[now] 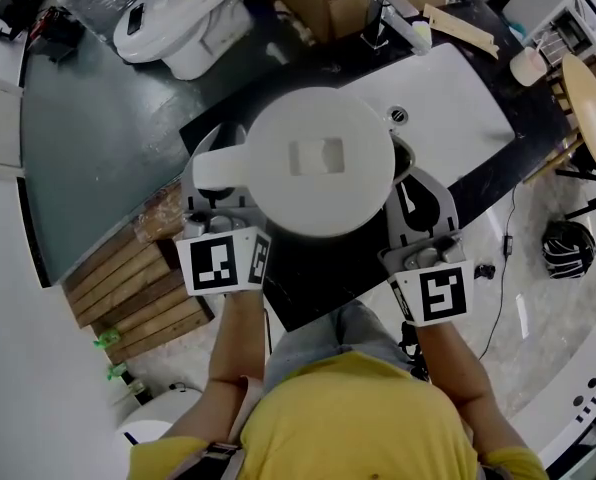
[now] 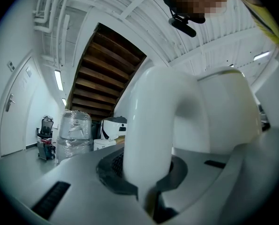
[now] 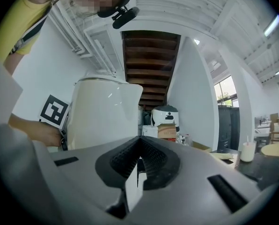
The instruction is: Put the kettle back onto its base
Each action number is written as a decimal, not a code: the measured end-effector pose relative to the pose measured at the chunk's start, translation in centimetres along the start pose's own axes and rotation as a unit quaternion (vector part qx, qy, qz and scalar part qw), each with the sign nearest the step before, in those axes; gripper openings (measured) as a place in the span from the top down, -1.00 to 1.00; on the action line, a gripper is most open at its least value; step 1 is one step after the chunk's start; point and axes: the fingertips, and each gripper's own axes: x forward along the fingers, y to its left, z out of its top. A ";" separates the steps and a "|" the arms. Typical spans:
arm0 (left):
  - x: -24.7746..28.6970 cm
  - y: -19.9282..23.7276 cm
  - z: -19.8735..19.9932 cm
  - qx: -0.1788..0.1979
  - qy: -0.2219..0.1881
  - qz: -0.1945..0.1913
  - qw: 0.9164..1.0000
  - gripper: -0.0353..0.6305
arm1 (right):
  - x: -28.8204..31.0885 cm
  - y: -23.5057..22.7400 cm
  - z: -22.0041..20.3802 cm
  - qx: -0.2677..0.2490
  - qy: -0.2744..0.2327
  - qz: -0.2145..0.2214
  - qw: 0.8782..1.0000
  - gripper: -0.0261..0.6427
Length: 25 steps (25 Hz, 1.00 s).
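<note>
The white kettle (image 1: 318, 158) is seen from above in the head view, lid up, over the white slab (image 1: 458, 98) on the dark table. My left gripper (image 1: 215, 193) is shut on the kettle's handle (image 2: 153, 139), which fills the left gripper view between the jaws of that gripper (image 2: 149, 191). My right gripper (image 1: 410, 183) is close beside the kettle's right side, its jaws together with nothing held. In the right gripper view the kettle's body (image 3: 102, 111) stands just left of that gripper (image 3: 138, 161). A dark round rim (image 1: 410, 160) peeks out under the kettle's right edge; I cannot tell if it is the base.
A white toilet (image 1: 178, 28) and an open cardboard box (image 1: 333, 3) stand beyond the table. At the right are a wooden stool (image 1: 590, 108) and a white cup (image 1: 528, 65). Wooden slats (image 1: 138, 288) lie on the floor to the left.
</note>
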 end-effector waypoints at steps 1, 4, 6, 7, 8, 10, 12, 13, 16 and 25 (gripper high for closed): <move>0.2 0.0 -0.2 0.002 -0.001 -0.002 1.000 0.77 | 0.2 -0.1 -0.2 0.000 0.001 -0.002 1.000 0.88; 0.8 0.0 -1.0 0.005 -0.001 -0.004 1.000 0.77 | 0.7 -0.4 -1.2 0.001 0.011 -0.006 1.000 0.88; 1.2 0.0 -1.7 0.004 0.003 -0.006 1.000 0.77 | 1.0 -0.6 -1.5 0.004 0.015 -0.010 1.000 0.88; 1.4 0.0 -2.0 0.004 0.005 -0.007 1.000 0.77 | 1.1 -0.6 -1.7 0.004 0.017 -0.010 1.000 0.88; 1.5 0.0 -2.3 0.004 0.007 -0.008 1.000 0.77 | 1.2 -0.7 -1.9 0.003 0.019 -0.011 1.000 0.88; 1.8 0.0 -2.9 0.001 0.011 -0.010 1.000 0.77 | 1.4 -0.9 -2.2 0.005 0.023 -0.015 1.000 0.88; 2.1 0.0 -3.4 -0.004 0.015 -0.010 1.000 0.77 | 1.5 -1.1 -2.7 0.004 0.027 -0.015 1.000 0.88; 2.2 0.0 -3.5 -0.008 0.016 -0.010 1.000 0.77 | 1.6 -1.2 -2.7 0.004 0.026 -0.015 1.000 0.88; 2.5 0.0 -4.0 -0.014 0.019 -0.010 1.000 0.77 | 1.8 -1.3 -2.8 0.003 0.026 -0.016 1.000 0.88; 3.0 -0.4 -5.2 0.003 0.045 -0.019 0.999 0.78 | 2.2 -1.8 -3.8 0.004 0.041 -0.031 0.999 0.88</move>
